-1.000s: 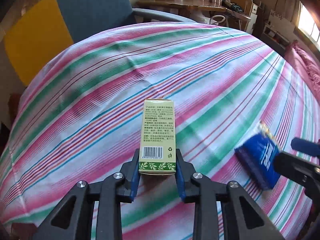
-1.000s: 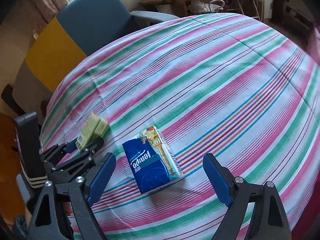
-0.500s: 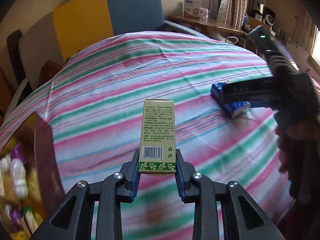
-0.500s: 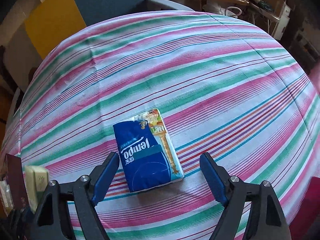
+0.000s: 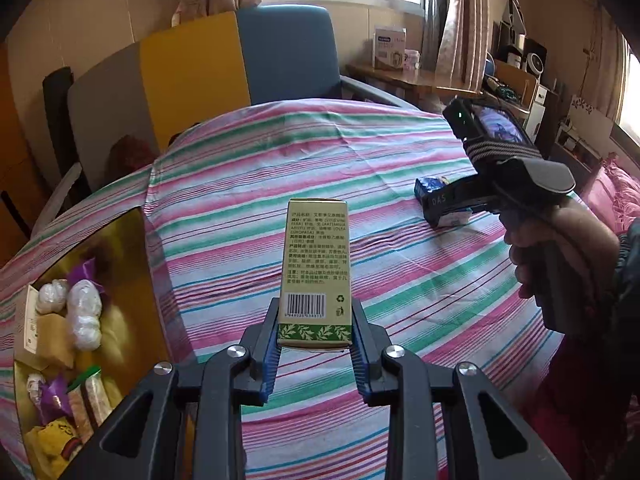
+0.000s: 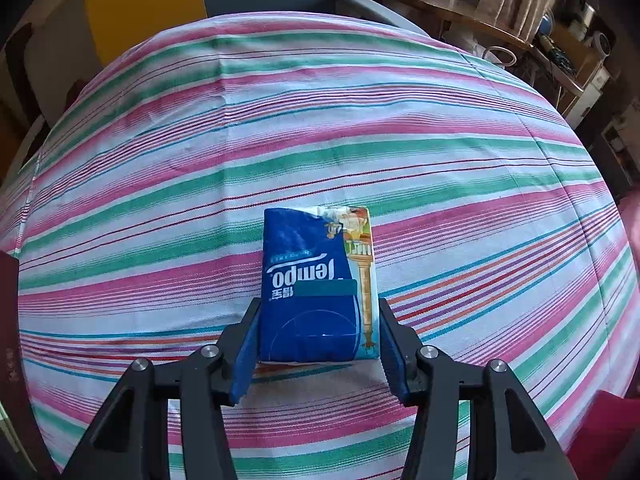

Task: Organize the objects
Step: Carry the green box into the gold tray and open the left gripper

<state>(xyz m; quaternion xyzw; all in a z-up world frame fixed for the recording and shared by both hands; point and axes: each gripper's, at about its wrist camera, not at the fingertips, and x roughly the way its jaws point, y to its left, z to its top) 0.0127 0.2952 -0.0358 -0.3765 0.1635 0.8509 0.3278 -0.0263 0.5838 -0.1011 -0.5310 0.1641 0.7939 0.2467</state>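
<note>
- Left gripper, left wrist view: jaws clamped on the base of an upright green carton, held above the striped cloth. A gold-lined box at lower left already holds wrapped items, so sorting appears partly done; the carton is not yet in it. The right gripper is at the tissue pack.
- Right gripper, right wrist view: pads flank the blue Tempo tissue pack and appear to touch both its sides. Whether it is lifted cannot be told; it is yet to be stowed.
</note>
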